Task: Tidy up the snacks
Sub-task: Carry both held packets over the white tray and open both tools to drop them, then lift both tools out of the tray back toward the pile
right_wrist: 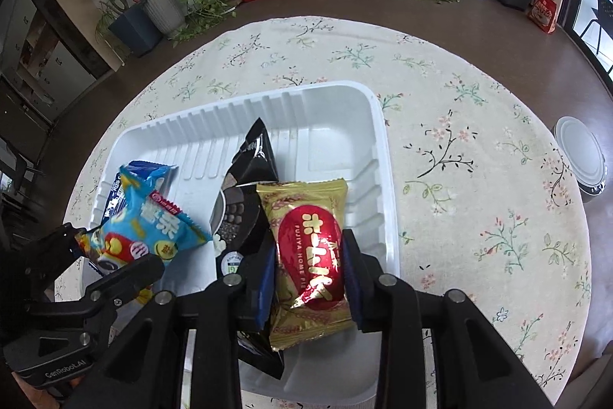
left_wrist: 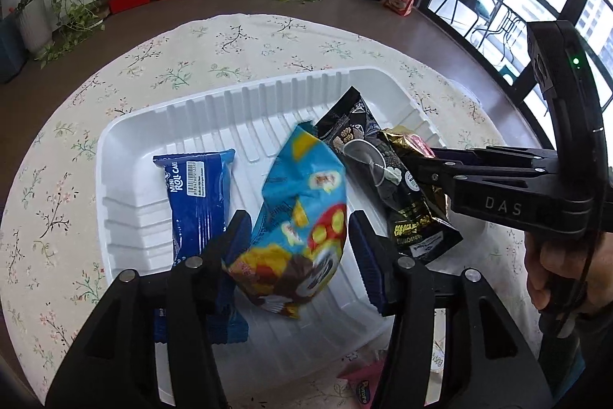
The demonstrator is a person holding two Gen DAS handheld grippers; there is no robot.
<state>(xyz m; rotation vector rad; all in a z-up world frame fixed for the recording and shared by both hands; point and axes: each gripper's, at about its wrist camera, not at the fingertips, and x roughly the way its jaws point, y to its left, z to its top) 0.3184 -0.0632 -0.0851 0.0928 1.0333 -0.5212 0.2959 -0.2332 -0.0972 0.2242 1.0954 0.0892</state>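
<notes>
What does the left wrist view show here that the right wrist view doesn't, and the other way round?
Only the left wrist view shows the dark blue Mini Roll Cake pack's label and a pink packet at the tray's near edge. Only the right wrist view shows the gold pack's red label, squeezed by the right claw. Both show the white tray, the light blue bag in the left claw, and the black pack.
</notes>
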